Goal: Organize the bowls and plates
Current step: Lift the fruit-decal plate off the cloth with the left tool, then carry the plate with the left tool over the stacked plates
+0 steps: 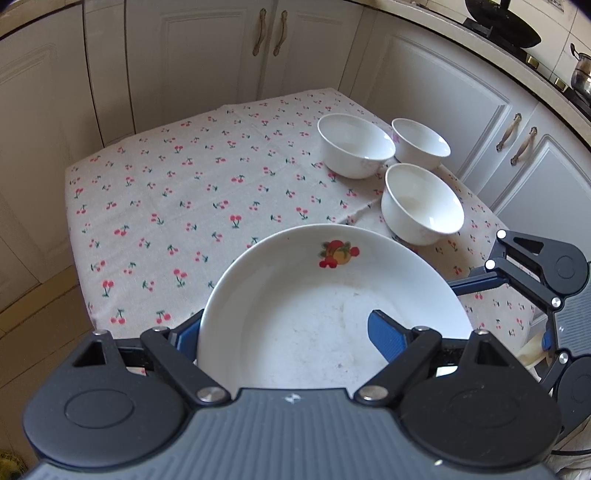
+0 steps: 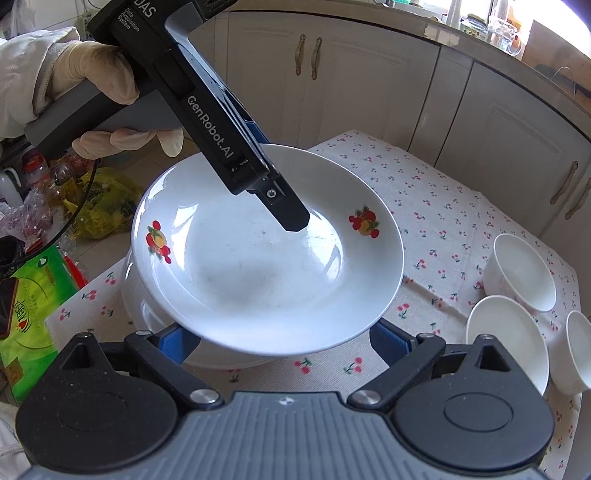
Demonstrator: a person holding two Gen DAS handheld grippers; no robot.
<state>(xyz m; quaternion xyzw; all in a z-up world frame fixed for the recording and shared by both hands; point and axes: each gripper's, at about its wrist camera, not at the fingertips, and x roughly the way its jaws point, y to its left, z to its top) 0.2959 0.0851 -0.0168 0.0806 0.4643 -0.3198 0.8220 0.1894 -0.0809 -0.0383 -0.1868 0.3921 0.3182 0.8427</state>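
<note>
A white deep plate with fruit prints (image 1: 325,295) (image 2: 258,266) hangs tilted above the cherry-print tablecloth (image 1: 184,206). My left gripper (image 1: 286,332) is shut on its rim, one blue pad (image 1: 388,336) inside the plate and the other underneath. In the right wrist view one of its fingers (image 2: 291,218) lies inside the plate, on the far side. My right gripper (image 2: 284,343) stands open, its fingers under the plate's near rim. Another white plate (image 2: 147,321) lies on the table below. Three white bowls (image 1: 354,144) (image 1: 421,144) (image 1: 421,203) stand together near the table's right edge.
White cabinets (image 1: 221,55) surround the table closely. A wok (image 1: 502,26) and a steel pot (image 1: 581,74) sit on the stove at the back right. A gloved hand (image 2: 92,74) holds the left gripper. Bags (image 2: 103,206) and a green box (image 2: 33,295) lie beside the table.
</note>
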